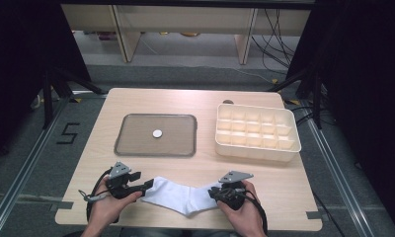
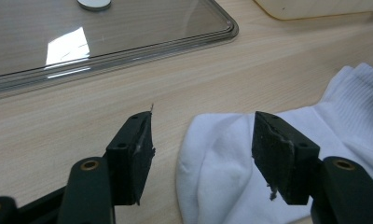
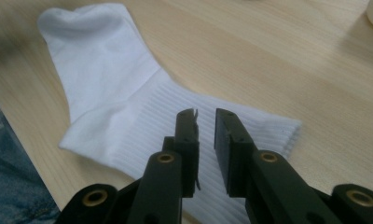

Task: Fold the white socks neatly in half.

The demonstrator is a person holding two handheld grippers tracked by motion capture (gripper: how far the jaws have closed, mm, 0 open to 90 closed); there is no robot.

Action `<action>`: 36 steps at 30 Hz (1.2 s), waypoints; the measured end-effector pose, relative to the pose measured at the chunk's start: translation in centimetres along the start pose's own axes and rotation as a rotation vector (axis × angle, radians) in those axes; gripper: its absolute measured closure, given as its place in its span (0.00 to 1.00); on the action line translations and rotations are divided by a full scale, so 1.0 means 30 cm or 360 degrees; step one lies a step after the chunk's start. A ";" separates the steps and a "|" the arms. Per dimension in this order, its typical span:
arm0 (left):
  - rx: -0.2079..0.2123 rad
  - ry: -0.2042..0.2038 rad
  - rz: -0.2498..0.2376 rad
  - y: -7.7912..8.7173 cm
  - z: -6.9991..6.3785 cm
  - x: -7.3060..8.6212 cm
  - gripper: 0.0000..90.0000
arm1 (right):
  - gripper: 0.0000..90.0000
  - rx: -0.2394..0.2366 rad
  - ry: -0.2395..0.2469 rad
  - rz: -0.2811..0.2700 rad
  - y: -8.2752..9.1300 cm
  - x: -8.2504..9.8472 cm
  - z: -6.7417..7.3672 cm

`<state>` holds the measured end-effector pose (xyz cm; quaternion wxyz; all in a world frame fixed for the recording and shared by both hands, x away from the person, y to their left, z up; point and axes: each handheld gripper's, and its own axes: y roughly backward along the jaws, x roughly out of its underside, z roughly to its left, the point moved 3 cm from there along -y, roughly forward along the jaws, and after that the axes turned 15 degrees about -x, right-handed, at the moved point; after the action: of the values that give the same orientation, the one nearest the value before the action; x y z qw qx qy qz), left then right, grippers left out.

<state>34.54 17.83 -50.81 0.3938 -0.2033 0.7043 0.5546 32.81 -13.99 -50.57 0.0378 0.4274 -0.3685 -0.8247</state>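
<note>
Pale wood grain covers the counter (image 1: 195,168), which stands on a grey floor with dark stands at either side. A white sock (image 1: 178,195) lies flat along the near edge, with a clear tray (image 1: 156,148) holding a small white disc (image 1: 157,133) beyond it and a cream divided box (image 1: 257,132) to the right.

The left gripper (image 2: 201,149) has its fingers (image 2: 133,154) spread wide and released; the toe end of the sock sits between them, nearer the right-hand pad, and no pad presses on the cloth. The right gripper (image 3: 205,149) hangs over the ribbed cuff end with its fingers (image 3: 187,140) drawn close but a narrow gap between them, and nothing is caught in that gap as far as the right gripper view shows.

Risks, as I judge them: the sock is thin and limp, so fingers closing from above may slide over it and pinch only the top layer, or nothing at all. If one end is gripped and the other missed, a lift would drag and bunch the cloth. Frayed padding on the fingers may snag the knit. The sock also lies close to the counter's near edge, so a careless tug could pull it off.
</note>
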 end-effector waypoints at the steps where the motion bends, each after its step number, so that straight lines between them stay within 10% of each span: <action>1: 0.0006 -0.0002 0.0011 0.000 0.004 0.002 0.42 | 0.88 -0.0008 -0.0006 -0.0002 0.004 -0.002 -0.001; 15: 0.0055 -0.0106 0.0165 0.013 0.028 -0.007 0.45 | 0.89 -0.0029 -0.0264 0.0038 0.025 -0.031 0.017; 26: 0.0151 -0.0259 0.0300 -0.053 0.004 0.024 0.50 | 0.86 -0.0028 -0.0289 0.0032 0.045 -0.034 0.027; 36: 0.0110 -0.0335 0.0339 -0.076 0.008 0.028 0.72 | 0.83 -0.0017 -0.0272 0.0051 0.026 -0.030 0.028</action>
<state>35.75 17.49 -52.88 0.4113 -0.0546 0.6953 0.5869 32.58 -13.74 -49.17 0.0216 0.3495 -0.3727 -0.8593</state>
